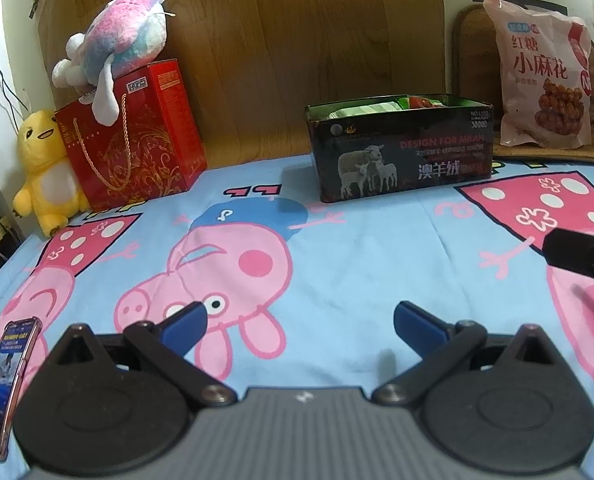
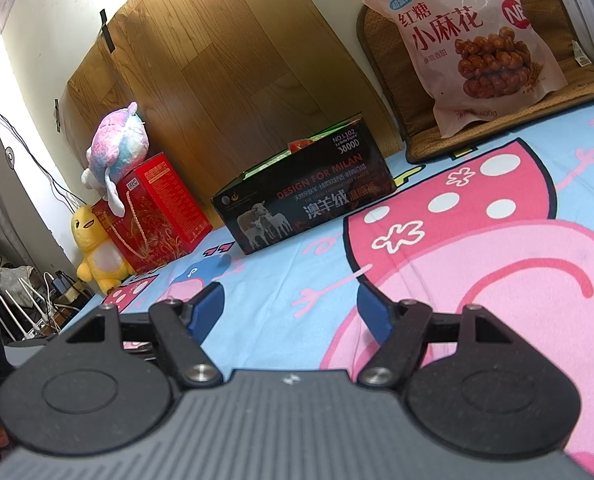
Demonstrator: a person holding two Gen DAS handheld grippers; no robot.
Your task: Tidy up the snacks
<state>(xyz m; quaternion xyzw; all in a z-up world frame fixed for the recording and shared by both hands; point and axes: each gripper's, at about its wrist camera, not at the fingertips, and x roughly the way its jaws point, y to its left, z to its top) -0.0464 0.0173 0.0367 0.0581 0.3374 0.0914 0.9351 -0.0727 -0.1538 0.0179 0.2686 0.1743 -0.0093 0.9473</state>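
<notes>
At the far left of my left-hand view a phone point(image 1: 7, 384) lies on the cartoon-pig bedsheet point(image 1: 337, 272), its screen lit. Behind it, against the wall, a yellow plush toy point(image 1: 43, 168) stands just beside a red gift bag point(image 1: 137, 140), and a pink-and-blue plush point(image 1: 117, 46) sits on top of that bag. My left claw point(image 1: 300, 326) hangs low over the sheet with its blue fingers spread wide and nothing between them. Farther right, toward the wooden panel point(image 1: 297, 40), sits the black box with sheep on it point(image 1: 401, 148), open on top, with green and red packets showing inside. To its right the pink snack bag point(image 1: 545, 76) stands upright on a woven mat point(image 1: 557, 150), apart from the box. A black edge of my other tool pokes in at the right. My right claw point(image 2: 291, 312) is likewise wide open and holds nothing, tilted above the sheet, with box and bag well ahead of it.
</notes>
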